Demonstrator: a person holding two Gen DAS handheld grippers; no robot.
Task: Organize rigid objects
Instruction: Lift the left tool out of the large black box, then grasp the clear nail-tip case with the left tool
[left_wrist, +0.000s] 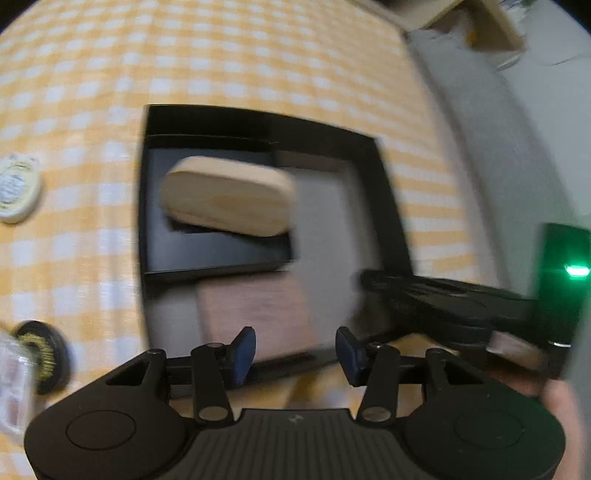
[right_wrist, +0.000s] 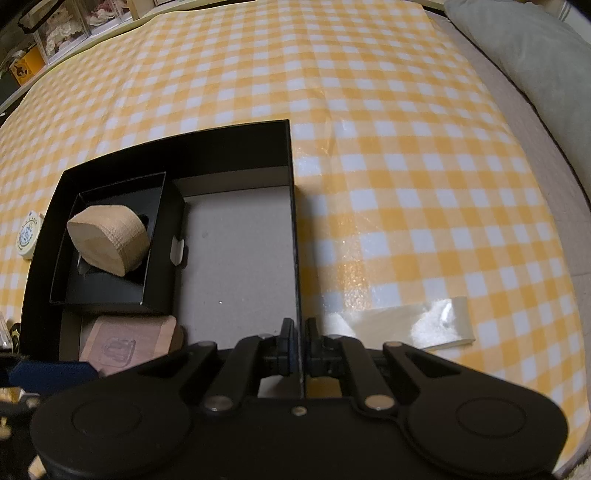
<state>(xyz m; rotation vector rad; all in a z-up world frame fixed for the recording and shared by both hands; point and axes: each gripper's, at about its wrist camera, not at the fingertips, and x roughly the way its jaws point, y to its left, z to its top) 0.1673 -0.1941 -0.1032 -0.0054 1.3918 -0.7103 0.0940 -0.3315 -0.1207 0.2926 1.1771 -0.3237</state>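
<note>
Box wall pinched by the right gripper (right_wrist: 300, 341), left gripper (left_wrist: 295, 354) empty.

The left gripper's blue pads (left_wrist: 243, 350) are parted over the black cardboard box (right_wrist: 229, 147) (nothing between them). A rounded pale wooden block (right_wrist: 110, 240) is tilted in the inner black tray (right_wrist: 155, 229); a flat wooden block (right_wrist: 125, 343) is seen beside it. The box's right wall is clamped by the right gripper.

The light is warm and rather dim in both views. The left wrist view is showing strong motion blur over the black box (left_wrist: 384, 192) and the checked cloth (left_wrist: 221, 55). The right wrist view is staying sharp; glare is shining on the cloth and on a tape strip (right_wrist: 436, 321). Fisheye bending is curving the edges, with dark corners.
</note>
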